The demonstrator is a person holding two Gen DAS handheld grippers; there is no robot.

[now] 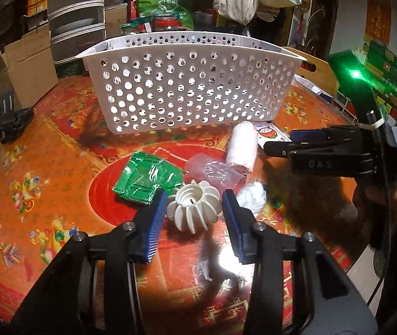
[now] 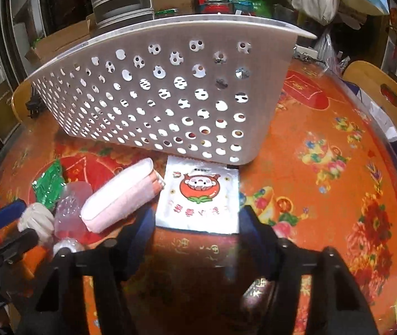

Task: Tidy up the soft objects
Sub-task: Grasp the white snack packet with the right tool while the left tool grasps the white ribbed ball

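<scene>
My left gripper (image 1: 194, 209) is open, its blue pads on either side of a white ribbed ball-shaped object (image 1: 193, 208) on the table. Behind it lie a green foil packet (image 1: 145, 180), a clear pink plastic bag (image 1: 216, 171), a rolled white and pink cloth (image 1: 243, 146) and a white fluffy wad (image 1: 251, 195). My right gripper (image 2: 195, 220) is open, its fingers around the near edge of a white cartoon-printed packet (image 2: 198, 195). The rolled cloth (image 2: 120, 195) lies just left of it. A white perforated basket (image 1: 190, 83) stands behind everything.
The round table (image 2: 324, 167) has an orange-red floral cover. Wooden chair backs (image 2: 385, 97) stand at its edges. Cardboard boxes (image 1: 22, 67), stacked drawers and bags crowd the back. A black clip-like object (image 1: 11, 117) lies at the table's left.
</scene>
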